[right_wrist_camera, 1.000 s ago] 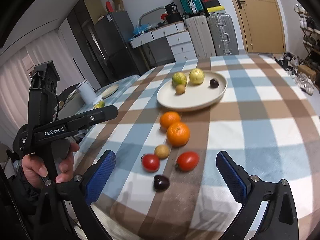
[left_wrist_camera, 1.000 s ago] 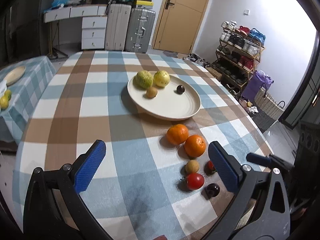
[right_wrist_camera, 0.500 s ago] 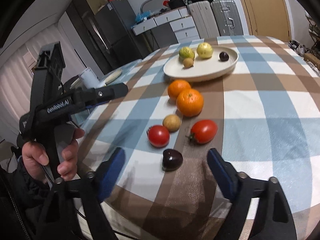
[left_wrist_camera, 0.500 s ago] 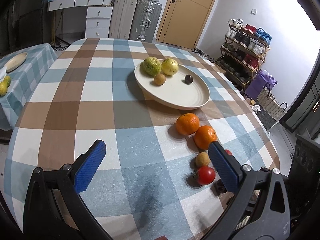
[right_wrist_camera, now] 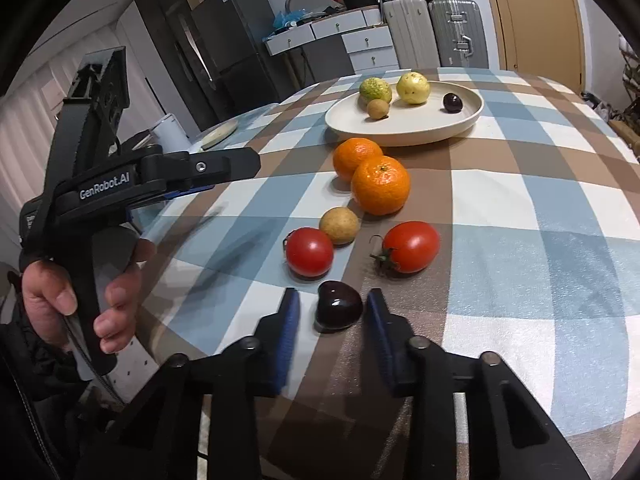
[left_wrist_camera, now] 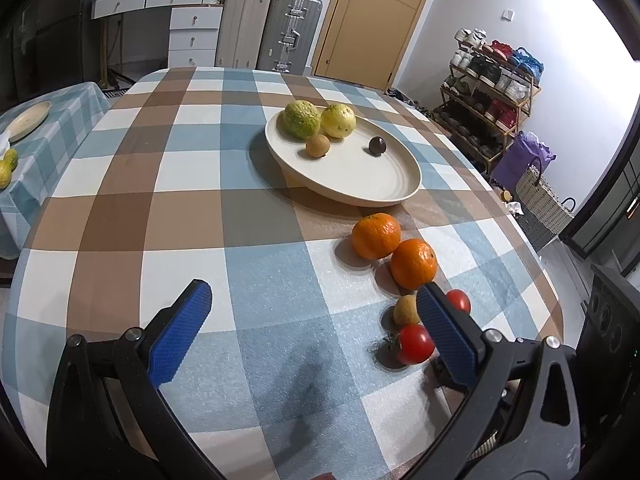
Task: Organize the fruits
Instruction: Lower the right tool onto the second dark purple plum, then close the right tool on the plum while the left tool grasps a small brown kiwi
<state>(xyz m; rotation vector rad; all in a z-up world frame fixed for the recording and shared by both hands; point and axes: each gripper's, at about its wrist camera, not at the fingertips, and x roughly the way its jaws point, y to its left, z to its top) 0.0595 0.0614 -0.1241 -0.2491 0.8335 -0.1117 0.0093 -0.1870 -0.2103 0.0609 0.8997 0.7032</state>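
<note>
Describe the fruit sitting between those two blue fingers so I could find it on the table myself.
Start at the big cream plate on the checked tablecloth and follow the line of loose fruit toward the near edge: two oranges, a small tan fruit, two red tomatoes. The last and nearest piece is it, a small dark purple fruit: glossy, almost black, the only dark one off the plate.

On the checked cloth lie two oranges [right_wrist_camera: 358, 159] [right_wrist_camera: 381, 185], two red tomatoes [right_wrist_camera: 309, 251] [right_wrist_camera: 411, 246], one small tan fruit [right_wrist_camera: 339, 225] and one dark plum-like fruit [right_wrist_camera: 339, 305]. One cream plate [right_wrist_camera: 416, 130] holds four pieces: one green [right_wrist_camera: 375, 89], one yellow [right_wrist_camera: 413, 87], one small brown [right_wrist_camera: 378, 108], one dark [right_wrist_camera: 452, 102]. Two grippers [left_wrist_camera: 312, 324] [right_wrist_camera: 332, 312] show; the side table carries perhaps two yellowish fruits [left_wrist_camera: 7, 166], half cut off.
</note>
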